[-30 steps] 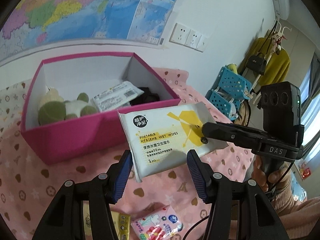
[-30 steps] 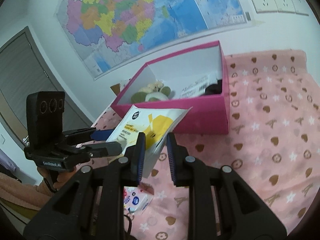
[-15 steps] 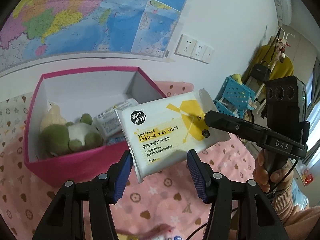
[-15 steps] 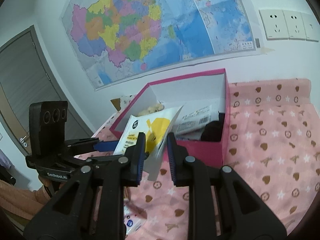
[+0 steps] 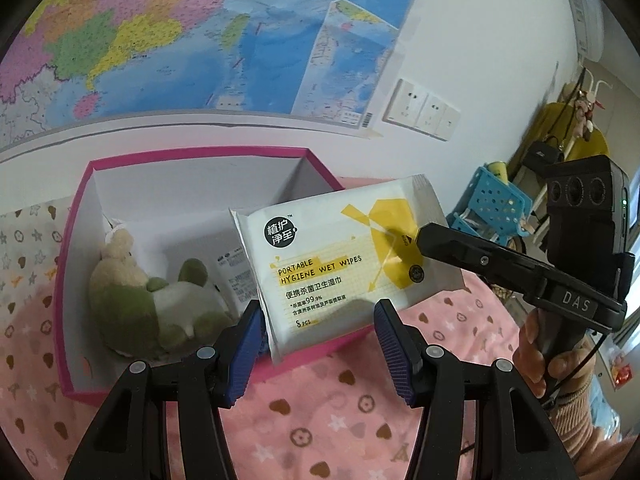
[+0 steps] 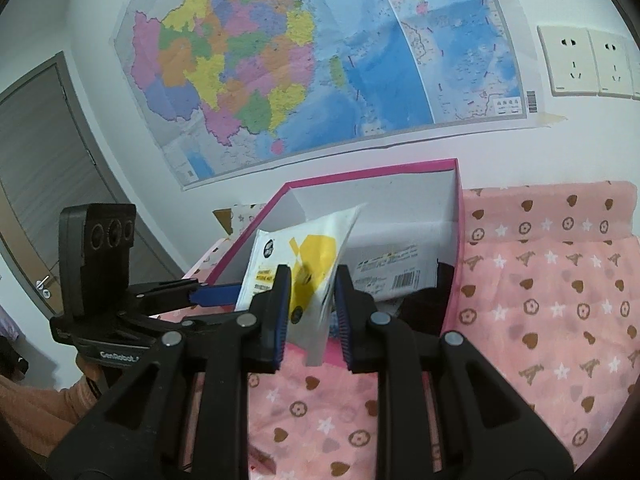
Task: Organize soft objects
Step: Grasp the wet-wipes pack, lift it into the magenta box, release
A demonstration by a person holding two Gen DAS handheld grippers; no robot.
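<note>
A white and yellow wet wipes pack hangs tilted over the front wall of the pink box. My right gripper is shut on the pack's yellow end. In the left wrist view my left gripper stands open below the pack, whose lower corner hangs between its blue pads without being pressed. The left gripper's fingers reach the pack's left edge in the right wrist view. Inside the box lie a green and cream plush toy, a white packet and something dark.
The box sits on a pink cloth with hearts and stars, against a wall with a map and sockets. Blue baskets and a coat rack stand off to the right. A grey door is at the left. A person's hand holds the right gripper.
Both grippers have carried the pack forward and slightly up, from in front of the box to over its front wall. The small packets on the cloth have dropped out of view.
</note>
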